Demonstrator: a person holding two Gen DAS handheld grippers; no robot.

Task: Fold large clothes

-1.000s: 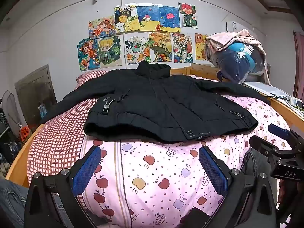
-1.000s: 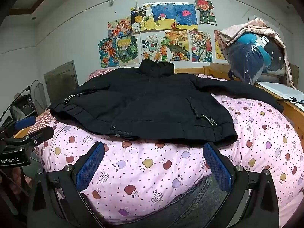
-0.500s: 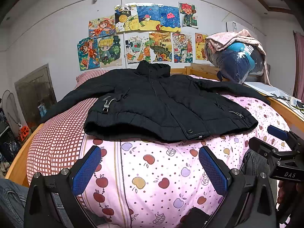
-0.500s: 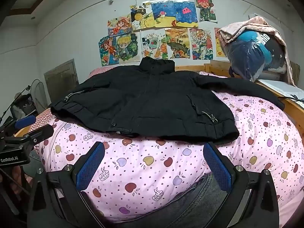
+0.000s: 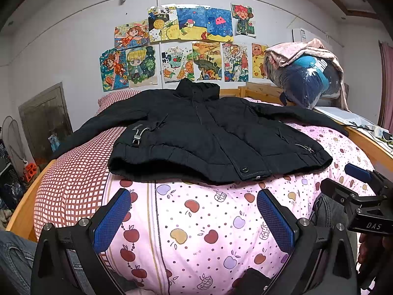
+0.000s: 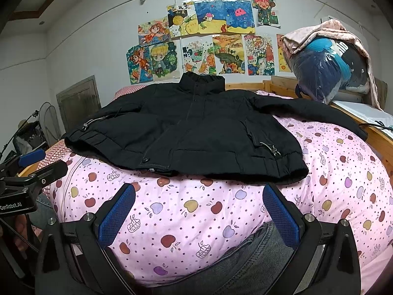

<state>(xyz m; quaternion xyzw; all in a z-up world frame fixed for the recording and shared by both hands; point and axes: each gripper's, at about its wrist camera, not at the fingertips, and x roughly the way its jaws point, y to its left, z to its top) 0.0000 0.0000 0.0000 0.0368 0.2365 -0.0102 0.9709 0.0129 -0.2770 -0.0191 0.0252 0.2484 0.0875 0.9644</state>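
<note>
Pink cotton printed with apples and dots covers the large bed quilt (image 5: 196, 221) that fills both views, and on its crest lies the black padded jacket with a stand-up collar (image 5: 208, 135), spread flat front-up, collar toward the wall, hem toward the cameras, both sleeves stretched out sideways. The left wrist view alone shows a red-and-white checked sheet (image 5: 73, 172) running down the bed's left side under one sleeve, and the wooden bed rail (image 5: 22, 211) beside it; the right wrist view shows only a sliver of that check. Behind the bed a clear plastic bag stuffed with blue and dark clothing (image 6: 326, 73), draped with a pale pink cloth, sits at the headboard's right, below a cluster of colourful cartoon drawings (image 6: 203, 39) taped to the white wall. The left gripper (image 5: 194, 218) hangs short of the jacket hem with its blue-padded fingers spread wide, grasping nothing; the right gripper (image 6: 199, 213) is likewise wide apart and empty, its tips just short of the hem. Each view catches the other gripper at its edge. Grey denim (image 6: 250, 263) shows at the bottom of the right view.
</note>
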